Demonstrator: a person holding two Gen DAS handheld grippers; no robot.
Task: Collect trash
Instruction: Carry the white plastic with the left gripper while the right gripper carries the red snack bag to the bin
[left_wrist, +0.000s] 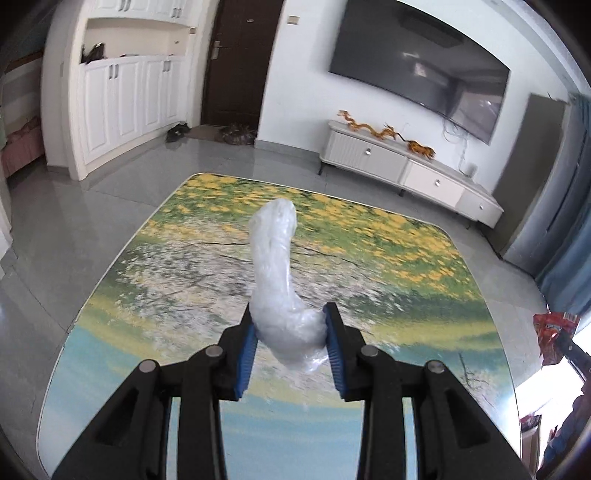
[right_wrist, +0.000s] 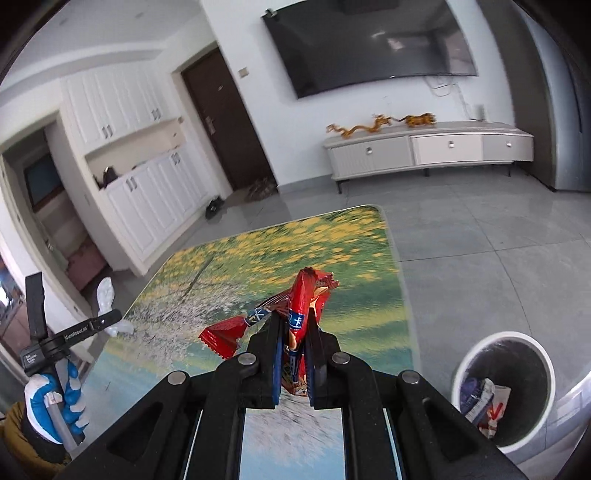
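Right wrist view: the right gripper (right_wrist: 293, 332) pinches a crumpled red foil wrapper (right_wrist: 303, 295) above the surface (right_wrist: 351, 258); the left gripper (left_wrist: 290, 325) clamps a wad of clear plastic film (left_wrist: 275, 266). Carry both right to the white round bin (right_wrist: 504, 338) (already part full), centring over its mouth before releasing.

Wall-mounted television (left_wrist: 421, 62), grey tiled floor (right_wrist: 480, 229)

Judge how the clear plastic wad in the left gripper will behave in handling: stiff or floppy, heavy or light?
The clear plastic wad is probably soft: it bulges where the left gripper pinches it. It looks light, since its long end stands up past the pads unsupported. The crinkled film may be slippery and could slide out if the squeeze loosens.
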